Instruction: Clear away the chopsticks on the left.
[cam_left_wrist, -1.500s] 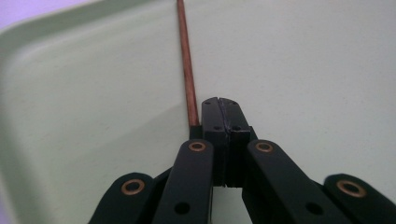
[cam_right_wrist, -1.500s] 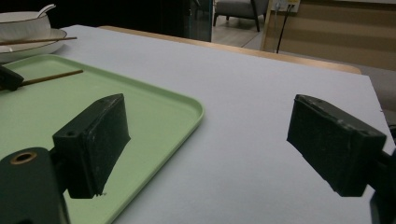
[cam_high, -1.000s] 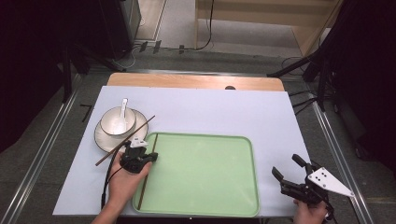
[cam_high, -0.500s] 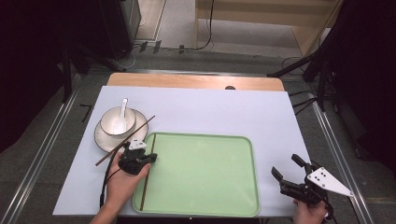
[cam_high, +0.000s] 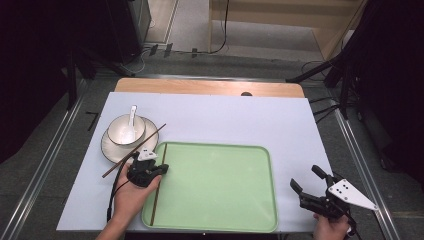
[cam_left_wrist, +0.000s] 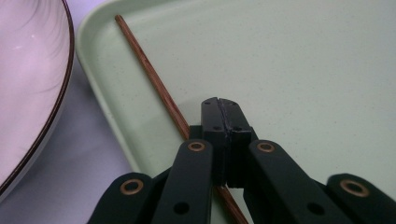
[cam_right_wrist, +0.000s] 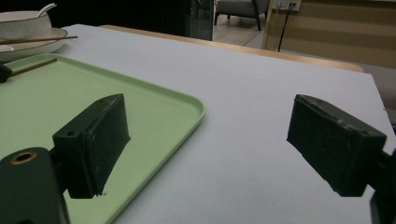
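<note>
A pale lavender sheet (cam_high: 240, 125) is covering the wooden table (cam_high: 200, 86), with grey floor and dark stands lying beyond. The left gripper (cam_high: 159, 168) is sitting closed over a chopstick (cam_left_wrist: 154, 77) lying along the green tray's (cam_high: 215, 220) left edge; whether it is pinching it is unclear. The right gripper (cam_high: 306, 181) is hovering open at the near right.
</note>
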